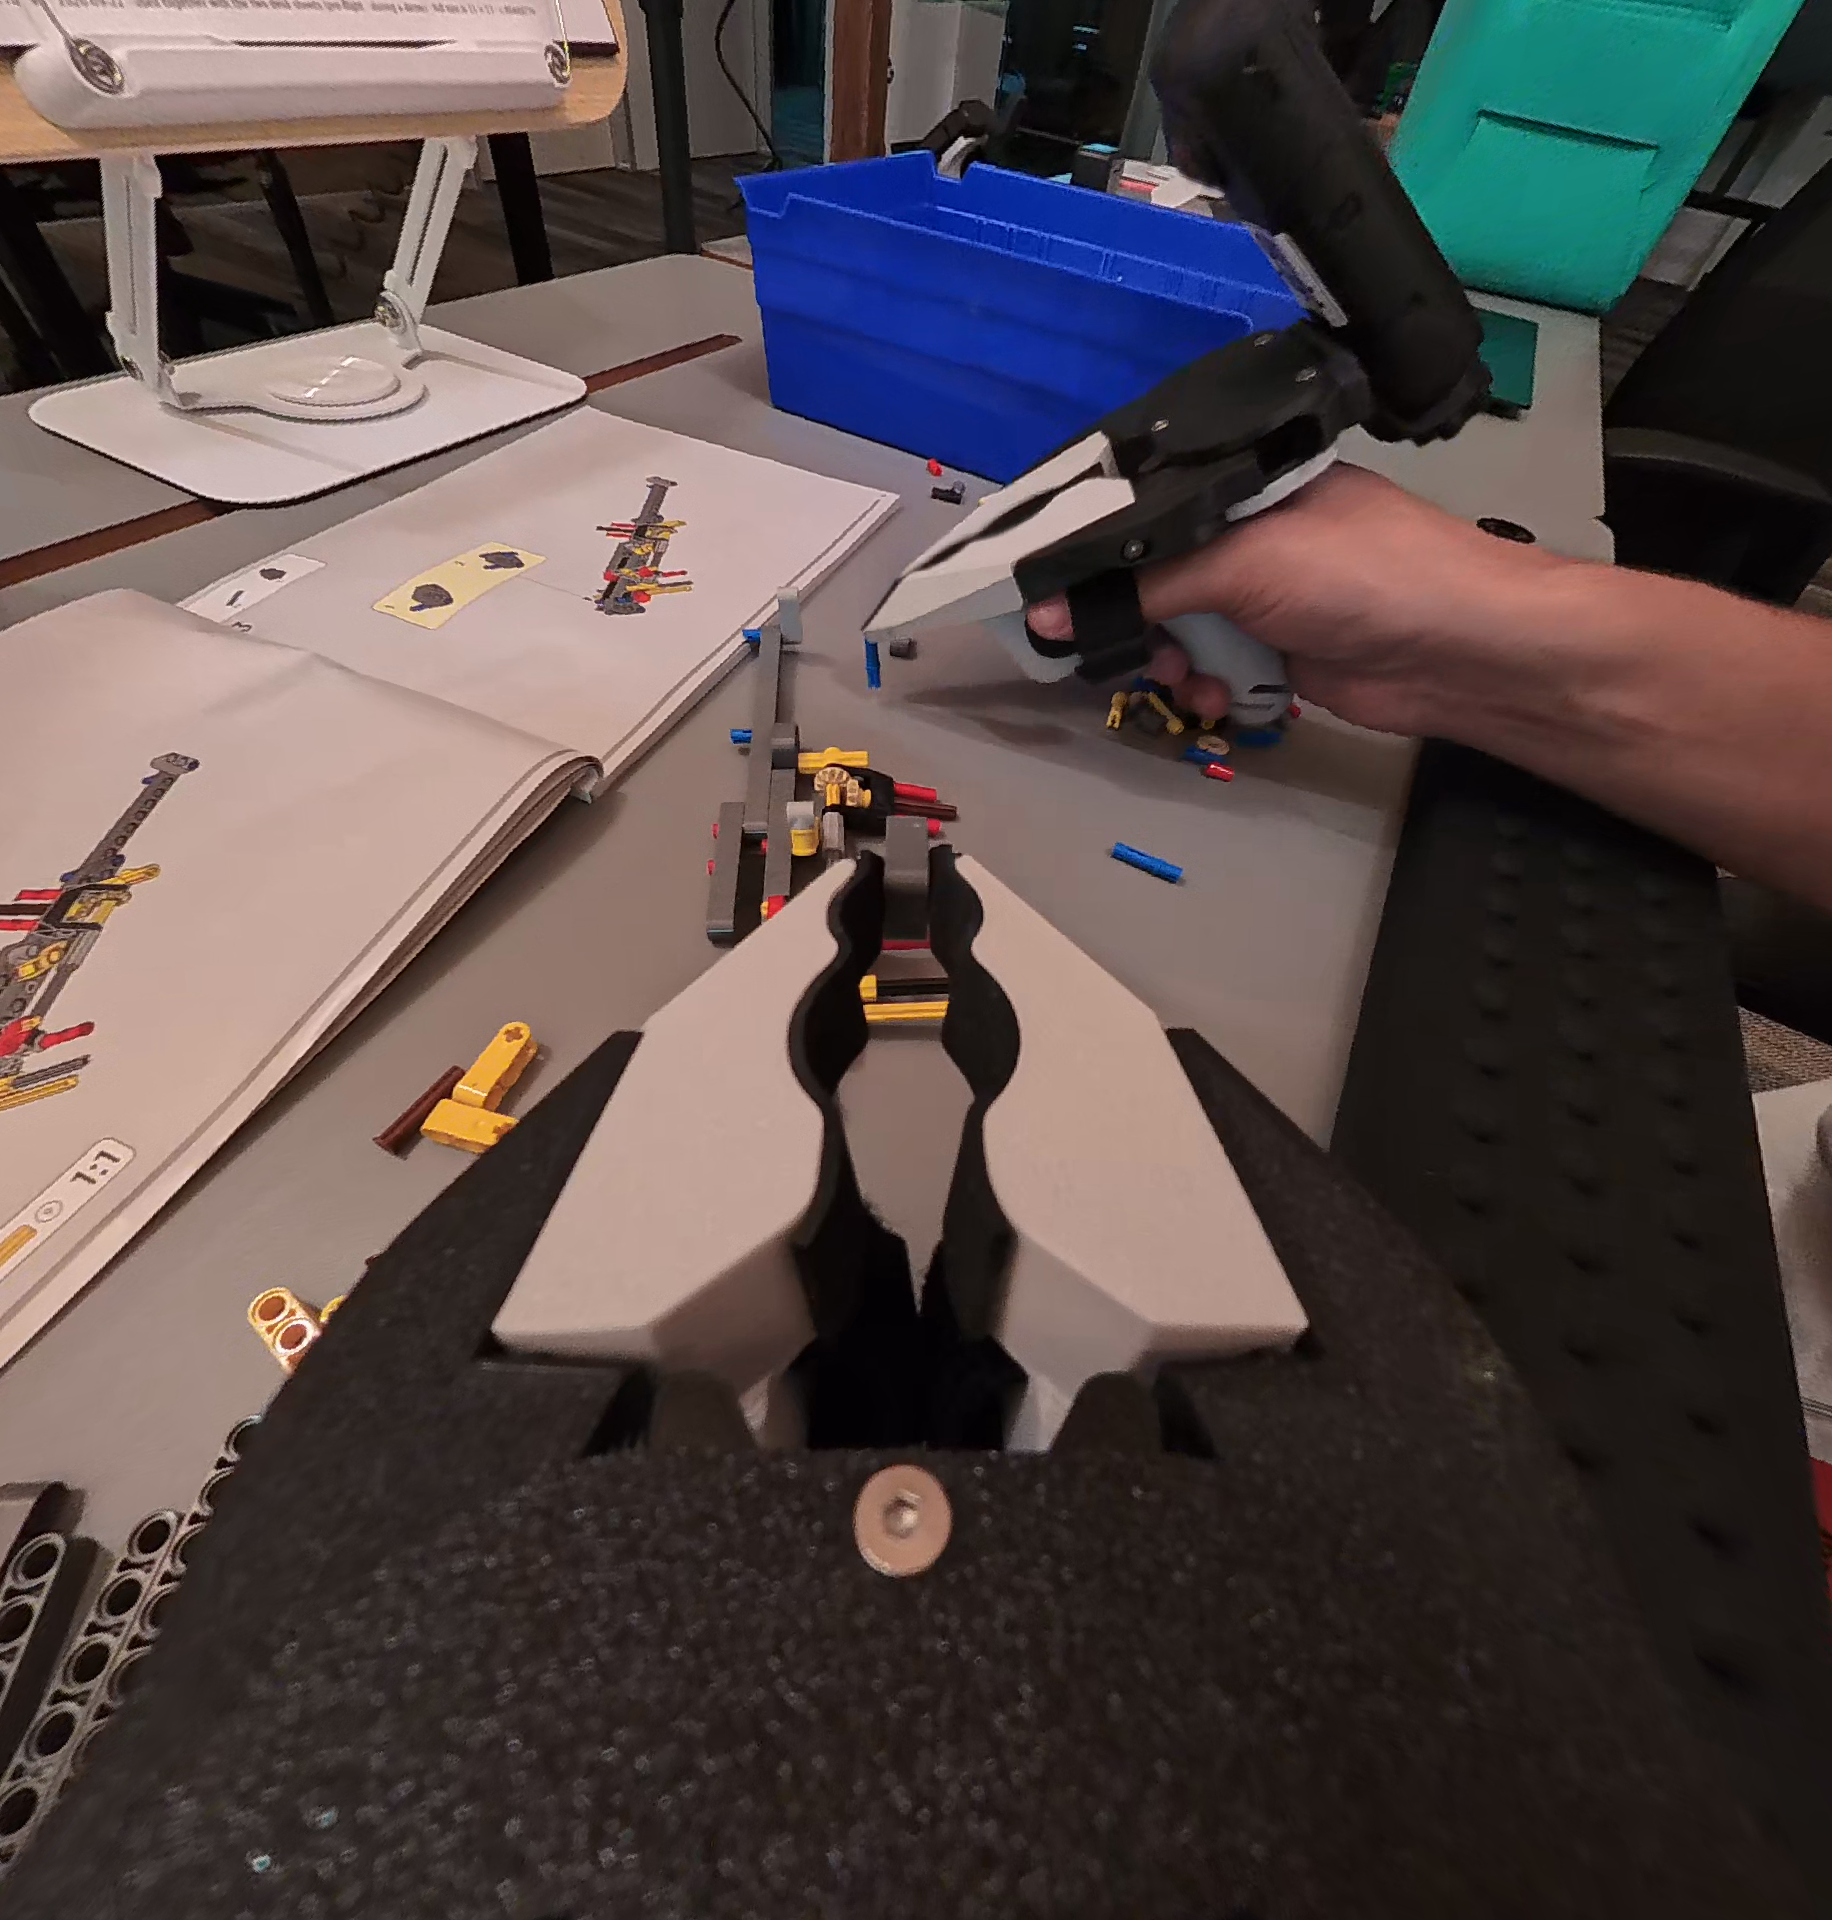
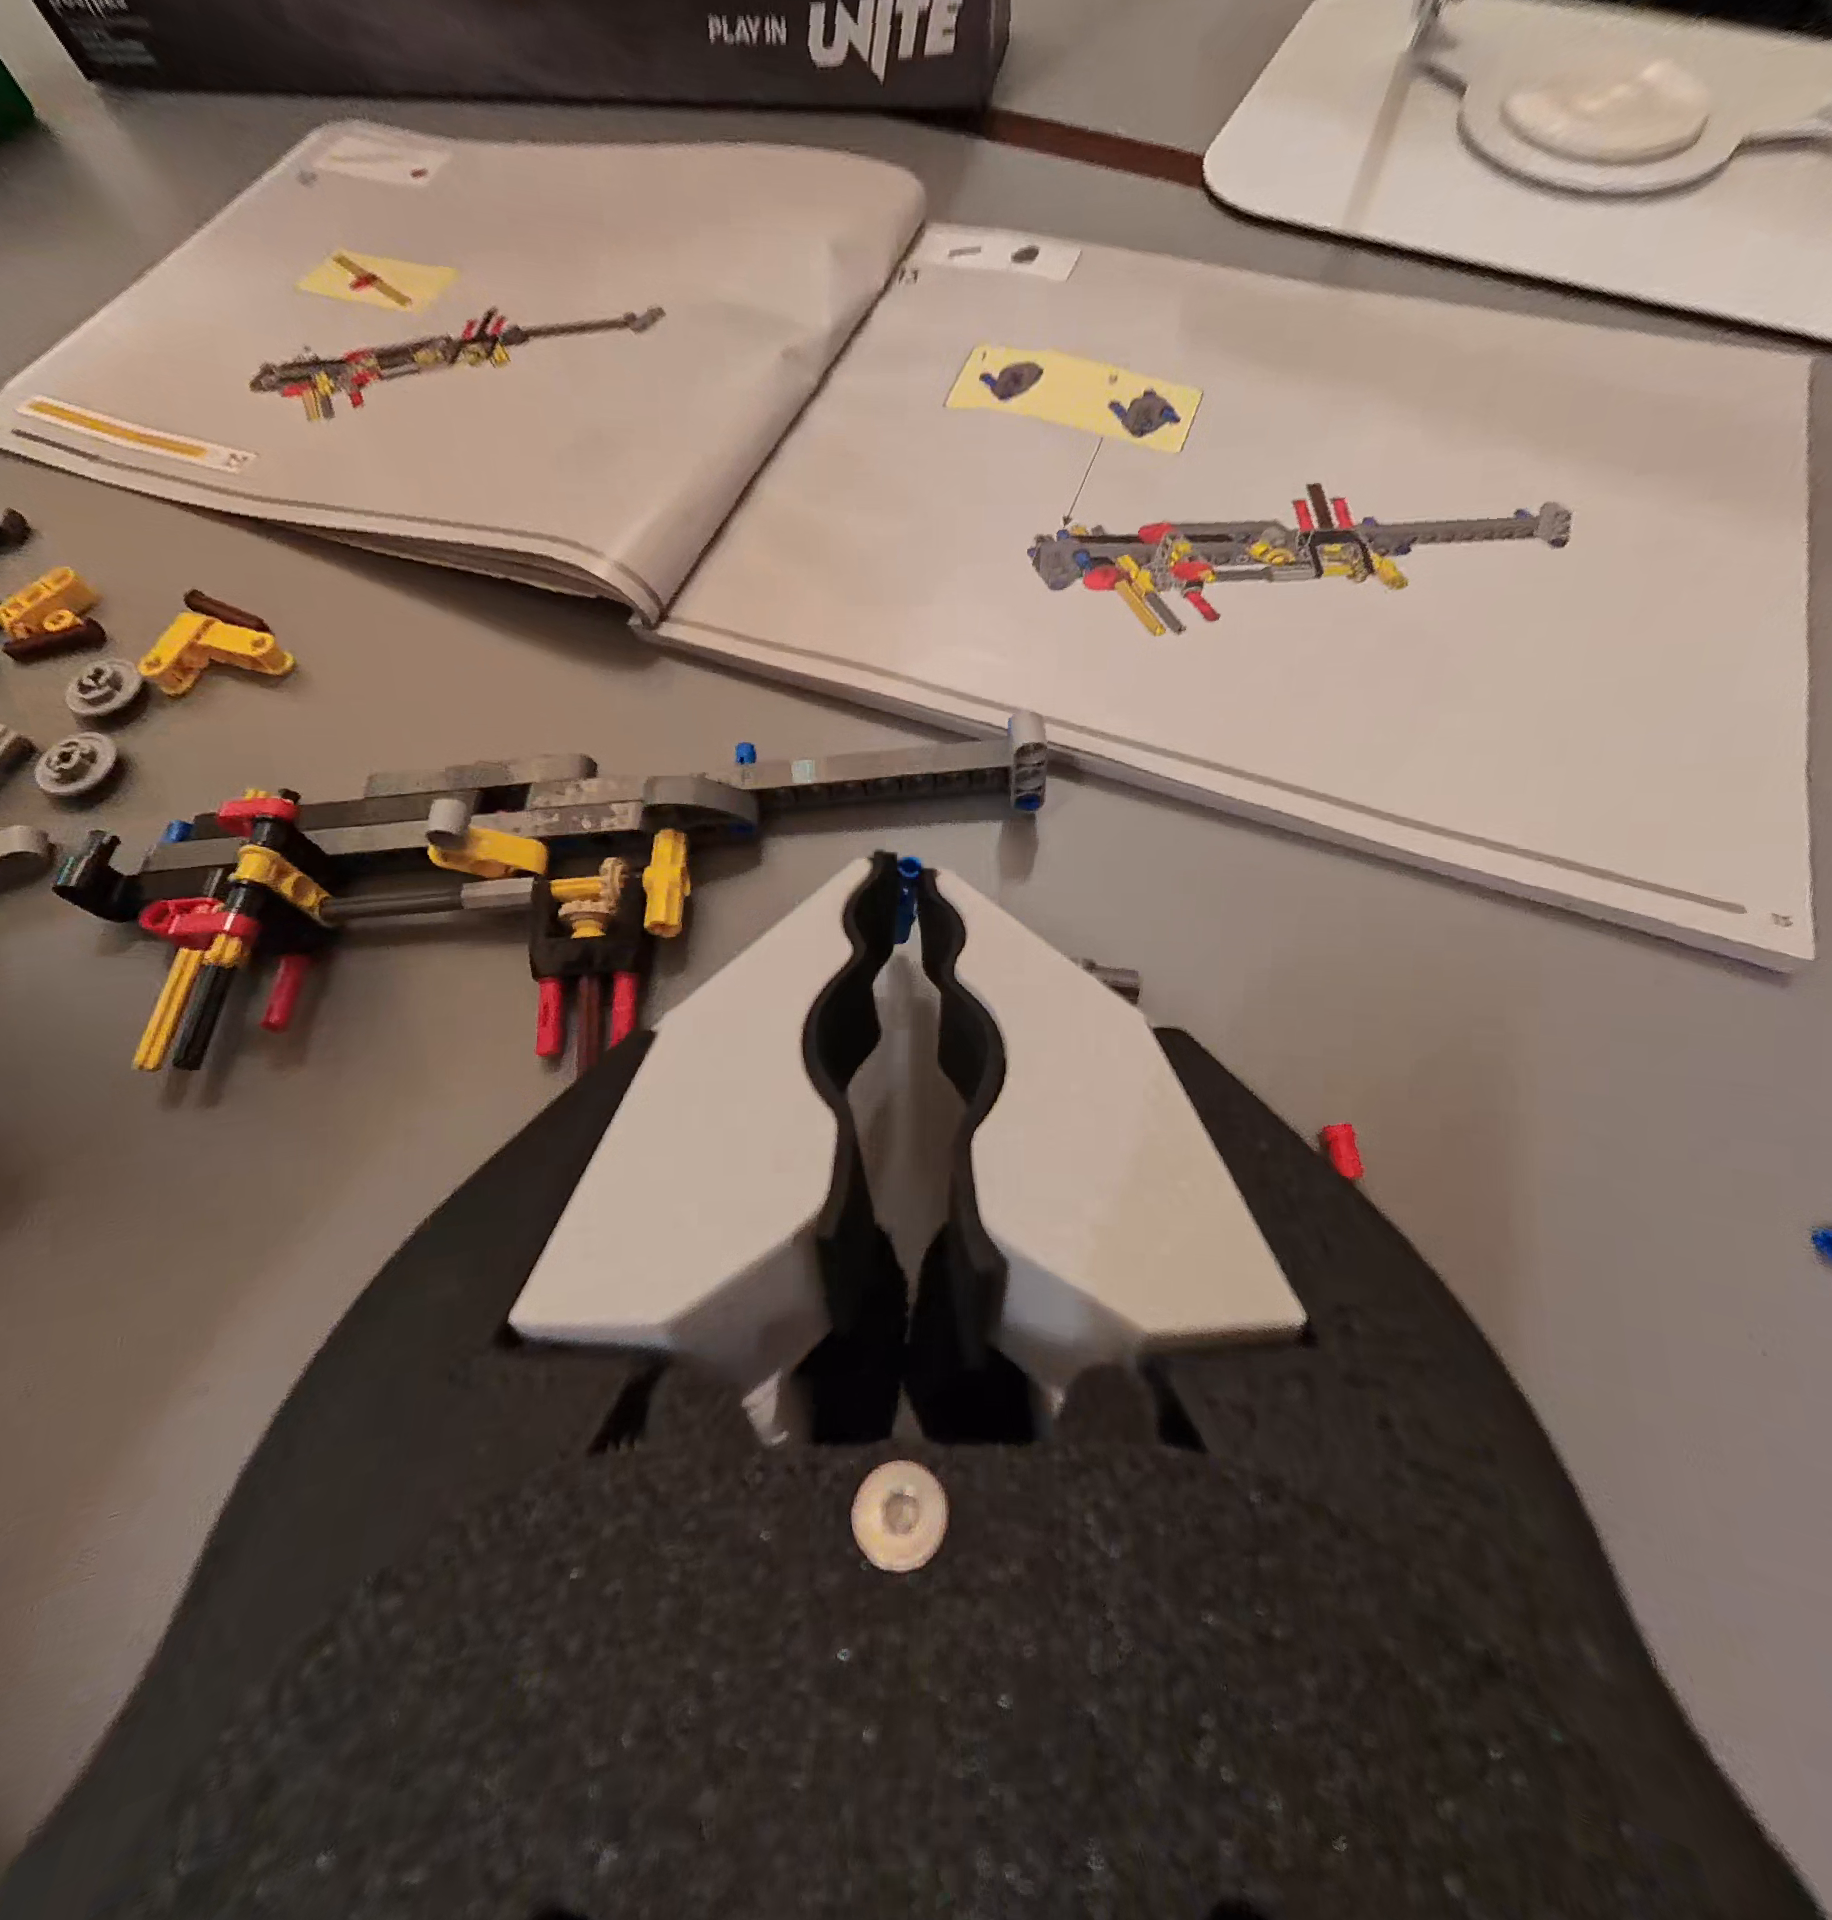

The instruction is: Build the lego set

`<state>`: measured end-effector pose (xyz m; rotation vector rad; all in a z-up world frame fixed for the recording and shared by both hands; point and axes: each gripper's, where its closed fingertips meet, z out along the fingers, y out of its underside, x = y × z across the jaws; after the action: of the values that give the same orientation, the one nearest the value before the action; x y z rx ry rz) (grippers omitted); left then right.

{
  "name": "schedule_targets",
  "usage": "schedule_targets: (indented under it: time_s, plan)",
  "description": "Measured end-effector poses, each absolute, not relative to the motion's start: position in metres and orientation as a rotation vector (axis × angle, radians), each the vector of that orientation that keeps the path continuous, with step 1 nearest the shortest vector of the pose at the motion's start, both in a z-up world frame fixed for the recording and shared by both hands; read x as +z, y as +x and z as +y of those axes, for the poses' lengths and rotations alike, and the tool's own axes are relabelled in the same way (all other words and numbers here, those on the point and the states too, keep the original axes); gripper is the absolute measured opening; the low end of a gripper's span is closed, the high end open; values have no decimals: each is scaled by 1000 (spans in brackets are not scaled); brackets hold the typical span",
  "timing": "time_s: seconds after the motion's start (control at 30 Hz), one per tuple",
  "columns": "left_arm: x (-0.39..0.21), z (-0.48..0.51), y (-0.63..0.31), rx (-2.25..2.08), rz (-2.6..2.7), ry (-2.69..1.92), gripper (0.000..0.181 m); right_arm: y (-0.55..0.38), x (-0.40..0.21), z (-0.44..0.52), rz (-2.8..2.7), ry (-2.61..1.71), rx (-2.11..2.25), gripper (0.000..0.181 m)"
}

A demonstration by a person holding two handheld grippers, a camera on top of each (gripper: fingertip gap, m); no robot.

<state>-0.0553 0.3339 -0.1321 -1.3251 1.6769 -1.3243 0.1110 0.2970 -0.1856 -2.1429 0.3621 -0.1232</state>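
Right wrist view, wavy-padded right fingers (image 2: 904,868) pinching blue pin (image 2: 905,891), left fingers (image 1: 904,868) clamping grey beam (image 1: 904,871).

Grey, yellow, red and black lego build (image 2: 455,852); blue pin (image 2: 904,894) in the pale-grey, black-padded right gripper (image 2: 899,868); bright blue bin (image 1: 995,301).

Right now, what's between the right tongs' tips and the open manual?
Only bare grey table between the right tongs, shut on a blue pin, and the manual; right wrist view shows it.

Even indoor light, soft shadows, wide-angle edge bending, slightly blurred borders.
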Motion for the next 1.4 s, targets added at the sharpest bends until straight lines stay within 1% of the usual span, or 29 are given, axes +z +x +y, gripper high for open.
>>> schedule_targets:
  time_s: [0.63,1.4]
  plan:
    - [-134,333,-55,-1310,1684,-1320,7,106,-191,290,310,-2241,-211,2]
    - [-135,332,-56,-1297,1695,-1310,7,101,-194,280,331,-2256,-165,3]
